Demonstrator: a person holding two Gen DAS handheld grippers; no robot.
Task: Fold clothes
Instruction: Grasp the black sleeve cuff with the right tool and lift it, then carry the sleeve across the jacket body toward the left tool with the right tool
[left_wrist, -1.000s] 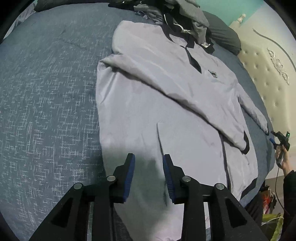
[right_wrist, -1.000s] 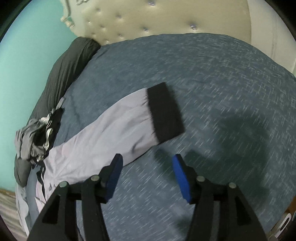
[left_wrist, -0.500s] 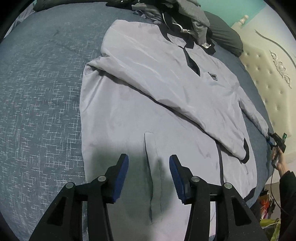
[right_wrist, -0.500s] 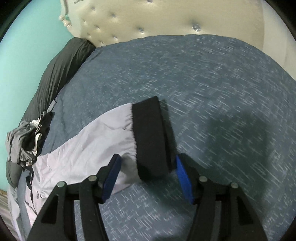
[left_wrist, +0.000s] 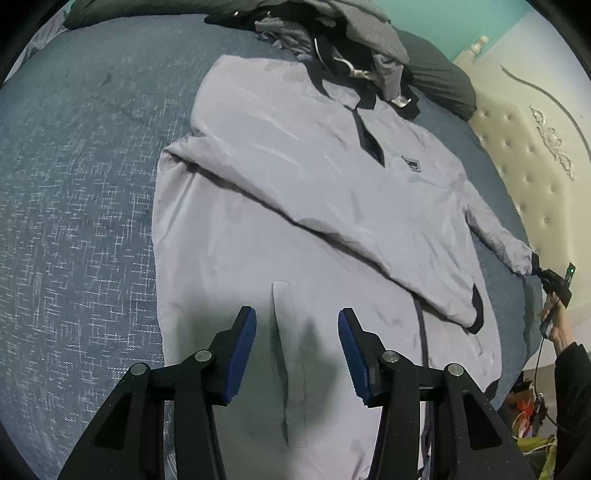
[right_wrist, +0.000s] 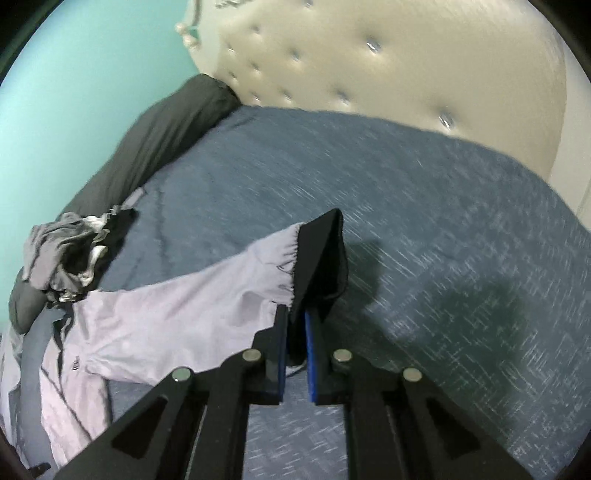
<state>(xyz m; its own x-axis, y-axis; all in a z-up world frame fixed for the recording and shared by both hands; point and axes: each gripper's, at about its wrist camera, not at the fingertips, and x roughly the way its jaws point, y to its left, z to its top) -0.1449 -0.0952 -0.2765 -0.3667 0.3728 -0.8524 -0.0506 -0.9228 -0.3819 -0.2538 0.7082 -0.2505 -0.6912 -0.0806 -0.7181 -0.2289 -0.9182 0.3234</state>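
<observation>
A pale lilac jacket (left_wrist: 295, 229) with black trim lies spread face up on the blue bedspread (left_wrist: 74, 184). One sleeve (left_wrist: 332, 206) is folded across its chest. My left gripper (left_wrist: 297, 321) hovers open above the jacket's lower front, nothing between its pads. The other sleeve (right_wrist: 184, 306) stretches out to the side. Its black cuff (right_wrist: 321, 254) sits between the pads of my right gripper (right_wrist: 295, 314), whose jaws are closing and pinching it, raised off the bedspread. The left wrist view shows that gripper (left_wrist: 554, 280) at the sleeve's end, a hand behind it.
A heap of grey and black clothes (left_wrist: 351, 40) lies at the jacket's collar, by a dark pillow (right_wrist: 155, 136). The cream tufted headboard (right_wrist: 369, 66) rises beyond the bedspread (right_wrist: 406, 184). Clutter sits on the floor past the bed's edge (left_wrist: 528, 417).
The right jaws went from wide open beside the cuff to pinched on it, and the cuff rose off the bed. The left jaws widened and drew back slightly over the jacket.
</observation>
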